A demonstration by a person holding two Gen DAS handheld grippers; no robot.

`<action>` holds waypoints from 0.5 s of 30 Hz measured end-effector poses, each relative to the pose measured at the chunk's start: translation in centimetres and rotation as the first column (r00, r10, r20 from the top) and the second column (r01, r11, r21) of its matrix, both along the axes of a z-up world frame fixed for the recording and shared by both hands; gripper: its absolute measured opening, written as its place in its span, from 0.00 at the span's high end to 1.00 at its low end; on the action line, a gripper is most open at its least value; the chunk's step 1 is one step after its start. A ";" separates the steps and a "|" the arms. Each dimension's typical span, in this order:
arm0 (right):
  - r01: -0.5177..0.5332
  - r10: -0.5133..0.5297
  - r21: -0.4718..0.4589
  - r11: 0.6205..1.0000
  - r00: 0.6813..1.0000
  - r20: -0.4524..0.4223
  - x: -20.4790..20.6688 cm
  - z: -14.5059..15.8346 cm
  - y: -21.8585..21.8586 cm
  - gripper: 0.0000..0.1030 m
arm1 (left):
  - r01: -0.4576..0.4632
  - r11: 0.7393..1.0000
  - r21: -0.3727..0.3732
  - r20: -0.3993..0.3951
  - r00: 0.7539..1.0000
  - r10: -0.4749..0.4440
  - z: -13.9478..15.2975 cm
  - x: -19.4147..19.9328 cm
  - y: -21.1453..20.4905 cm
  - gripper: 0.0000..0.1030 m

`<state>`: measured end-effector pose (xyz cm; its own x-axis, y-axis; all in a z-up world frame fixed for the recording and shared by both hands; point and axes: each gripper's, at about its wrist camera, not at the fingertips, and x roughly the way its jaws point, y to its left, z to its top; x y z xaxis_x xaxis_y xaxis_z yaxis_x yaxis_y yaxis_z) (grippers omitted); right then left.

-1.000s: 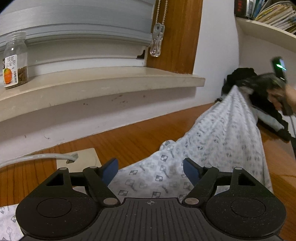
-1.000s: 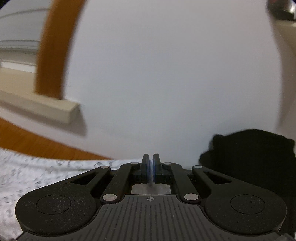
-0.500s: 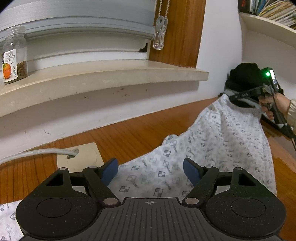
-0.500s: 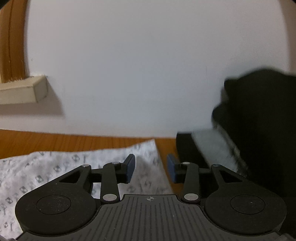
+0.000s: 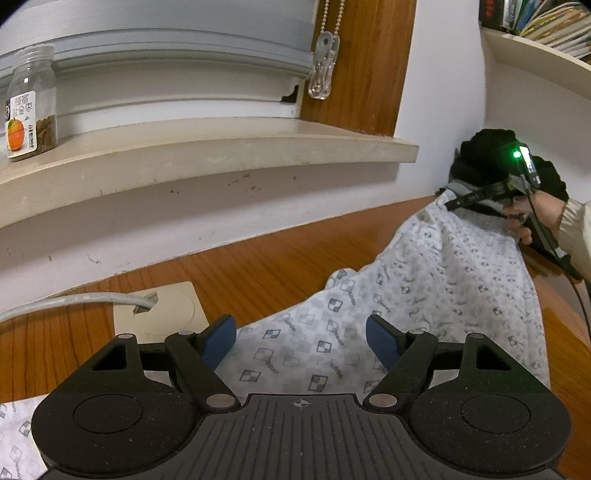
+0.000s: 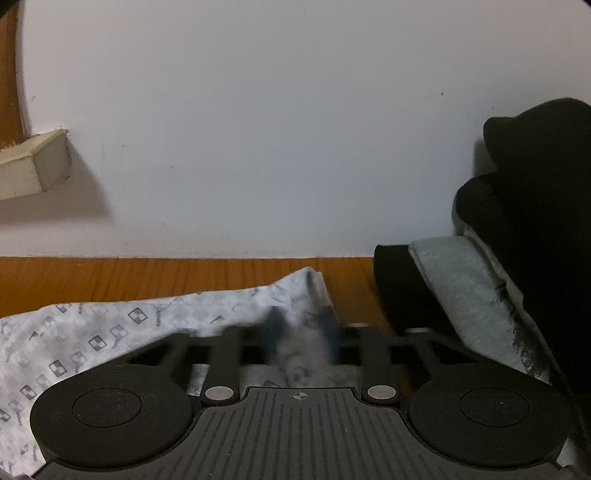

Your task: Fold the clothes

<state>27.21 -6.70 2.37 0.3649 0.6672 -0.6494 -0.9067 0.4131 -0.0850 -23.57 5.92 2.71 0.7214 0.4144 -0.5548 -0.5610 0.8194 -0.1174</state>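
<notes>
Looking along my left gripper, I see its two blue-padded fingers spread wide in the lower middle of the frame, pinching nothing. The patterned white garment lies on the wooden bench beneath and between them, and runs from the lower left corner up toward the right edge. There, in the upper right, my right hand holds the right gripper, its tip at the garment's raised far end, in front of a black pile of clothes. Only this view shows the window sill across the upper left with a labelled glass jar on it, a blind cord's clear pull hanging above, a beige cable plate with a grey cable on the bench, and a shelf of books in the top right corner.

From the right wrist, the right gripper's fingers are blurred in the lower middle: they are closing, with a fold of the garment between them, though I cannot tell whether the pads press it yet. The garment spreads from there to the lower left over the bench. This view alone shows a folded grey cloth lying in the black pile at the right edge, against a bare white wall.
</notes>
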 end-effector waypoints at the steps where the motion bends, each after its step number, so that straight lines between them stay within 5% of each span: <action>1: 0.004 -0.004 0.008 1.000 1.000 0.028 0.1 0.1 -0.1 0.94 | -0.001 1.000 0.000 0.000 1.000 0.001 0.0 0.0 0.0 0.22; 6: 0.126 -0.133 0.085 0.988 0.988 0.079 0.7 1.2 -0.8 0.92 | -0.011 1.000 0.000 -0.005 1.000 0.011 -0.1 -0.1 -0.1 0.22; 10: 0.100 -0.103 0.039 0.994 0.992 0.073 0.0 0.7 -1.6 0.62 | -0.011 1.000 -0.004 -0.012 1.000 0.011 -0.1 0.0 -0.1 0.22; 15: 0.072 -0.070 0.100 0.992 0.997 -0.026 -1.2 1.2 -5.9 0.59 | -0.010 1.000 -0.008 -0.022 1.000 0.010 -0.2 0.1 0.0 0.22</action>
